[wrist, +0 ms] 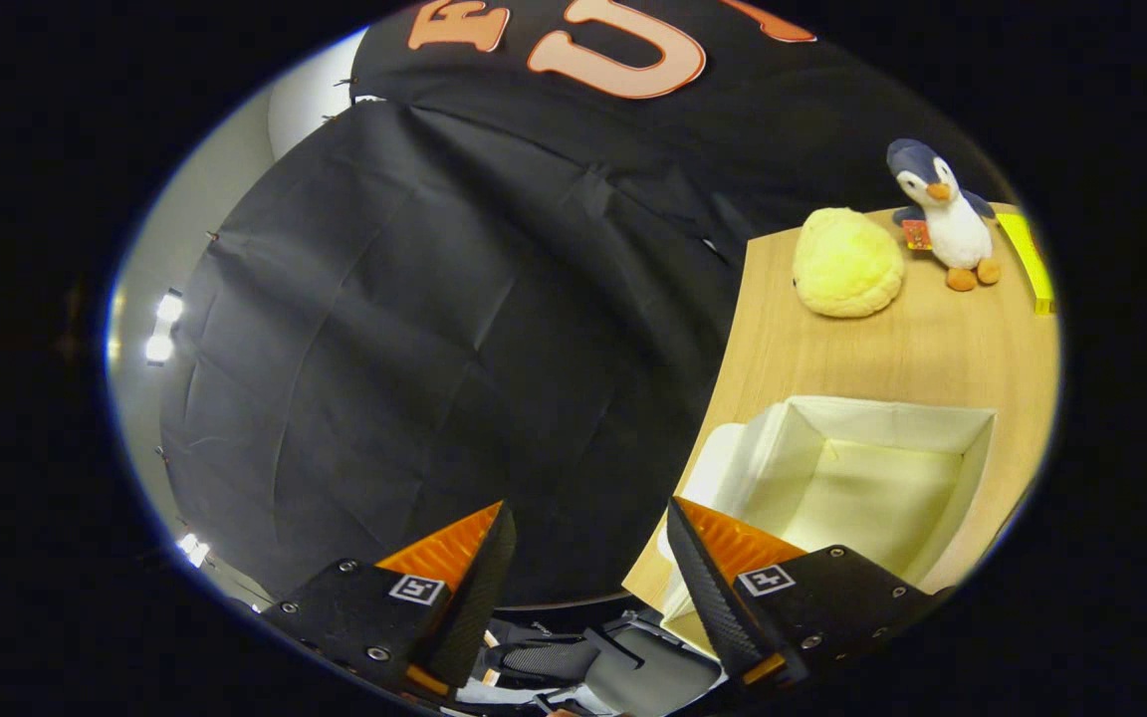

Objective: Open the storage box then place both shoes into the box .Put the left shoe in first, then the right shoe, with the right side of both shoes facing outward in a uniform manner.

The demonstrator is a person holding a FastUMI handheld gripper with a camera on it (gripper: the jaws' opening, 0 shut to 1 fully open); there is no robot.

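one penguin toy (942, 214) and one yellow plush (847, 263) are sitting at the far end of the wooden table (892, 349). one storage box (882, 478) is lying open, just right of the gripper (588, 523), whose fingers are spreading wide, holding nothing, hanging past the table's left edge.

The hand-held gripper (588, 543) was held with its two fingers spread wide apart and nothing between them. Its right finger (723, 588) lay over the near left corner of the storage box (972, 448); its left finger (469, 578) stood well left of the box, off the counter (832, 349) edge.
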